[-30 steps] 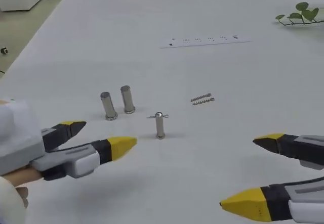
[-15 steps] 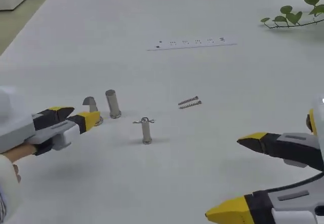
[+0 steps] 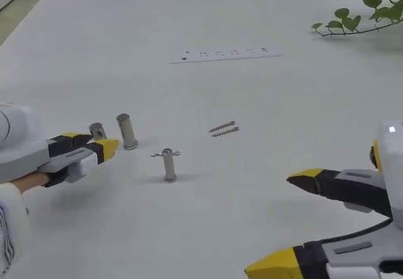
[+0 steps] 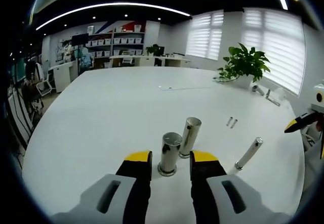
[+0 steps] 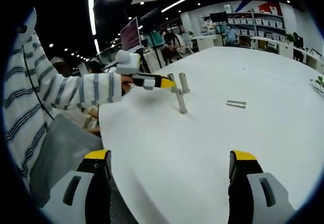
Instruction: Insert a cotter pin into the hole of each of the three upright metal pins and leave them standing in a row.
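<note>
Closest to me, low at the right of the head view, my right gripper point(image 3: 283, 223) hangs above the white tabletop point(image 3: 208, 228) with its two yellow-tipped jaws spread wide and holding nothing. Over to the left, my left gripper point(image 4: 170, 159) reaches out from my striped sleeve point(image 5: 76, 90) and sits low to the table. Its jaws are parted just enough to stand one on each side of the first metal pin point(image 4: 170, 144). In the left gripper view I see a slim gap between each jaw tip and the pin's flanged foot, so I am bracketing it, not pinching it. That pin stands upright on its foot. Just behind it and a shade to the right stands the second metal pin point(image 4: 190, 135), upright too, near the first but apart from it. The third metal pin point(image 3: 169, 165) stands by itself further right, clear of both grippers and between them in the head view. A fitted cotter pin point(image 3: 166, 154) runs crosswise through its top, poking out on both sides. Beyond that, further out on the table, two loose cotter pins point(image 3: 223, 128) lie flat side by side, nearly touching. Further still lies a flat white strip with small dark marks point(image 3: 227, 53), and at the far right corner the leafy stems of a plant point(image 3: 371, 5) trail over the tabletop.
</note>
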